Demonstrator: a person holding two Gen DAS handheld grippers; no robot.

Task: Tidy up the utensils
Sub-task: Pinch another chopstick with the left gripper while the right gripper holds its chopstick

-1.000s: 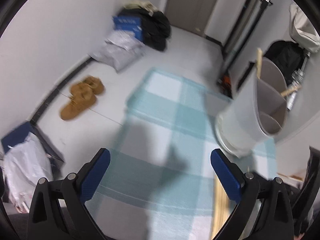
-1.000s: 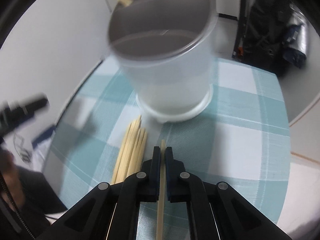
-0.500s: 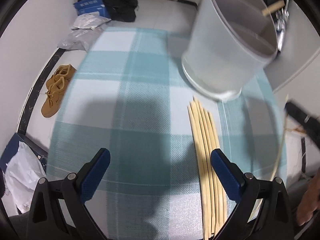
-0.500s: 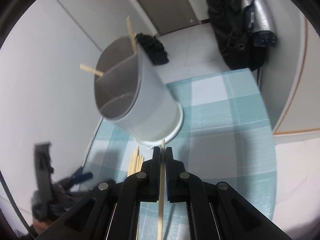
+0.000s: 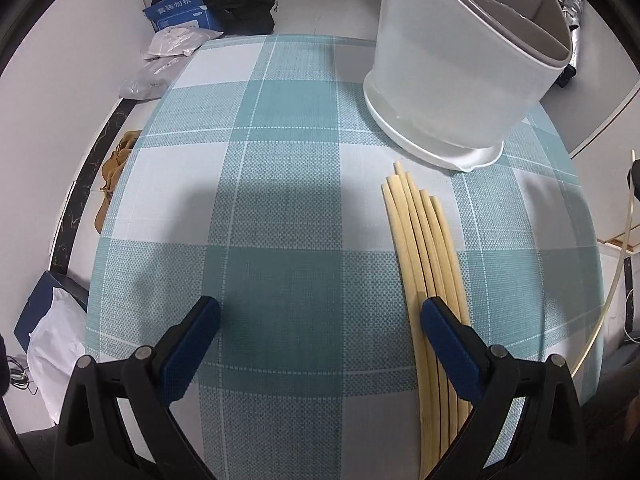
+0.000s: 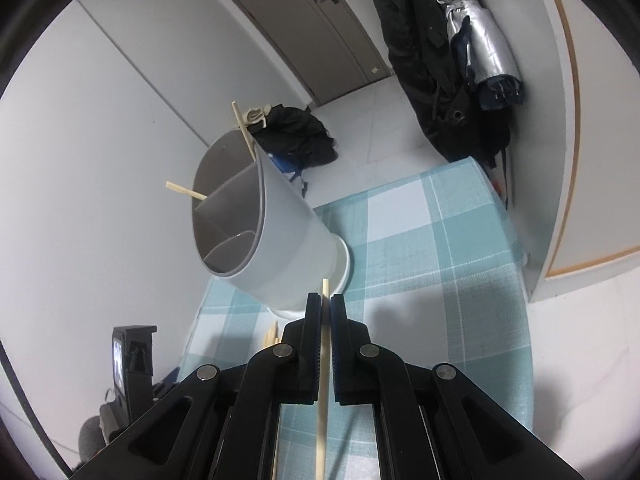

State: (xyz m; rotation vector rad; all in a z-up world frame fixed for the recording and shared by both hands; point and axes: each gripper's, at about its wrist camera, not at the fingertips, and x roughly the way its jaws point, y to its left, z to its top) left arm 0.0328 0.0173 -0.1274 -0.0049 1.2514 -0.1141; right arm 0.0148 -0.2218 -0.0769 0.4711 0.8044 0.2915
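Partly hidden chopstick (image 6: pixel 322 360) between R fingers (image 6: pixel 314 344), prob.

We see open checked cloth (image 5: pixel 280 208) left of the chopstick bundle (image 5: pixel 424 248). The divided holder (image 5: pixel 452 80) blocks the far right corner. Its compartments (image 6: pixel 224 216) stand open on top, two sticks (image 6: pixel 244 128) leaning at the far rim.

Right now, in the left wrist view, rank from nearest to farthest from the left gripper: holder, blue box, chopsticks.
From the left gripper:
1. Chopsticks, by its right finger.
2. Holder, upper right on the cloth.
3. Blue box, on the floor, upper left.
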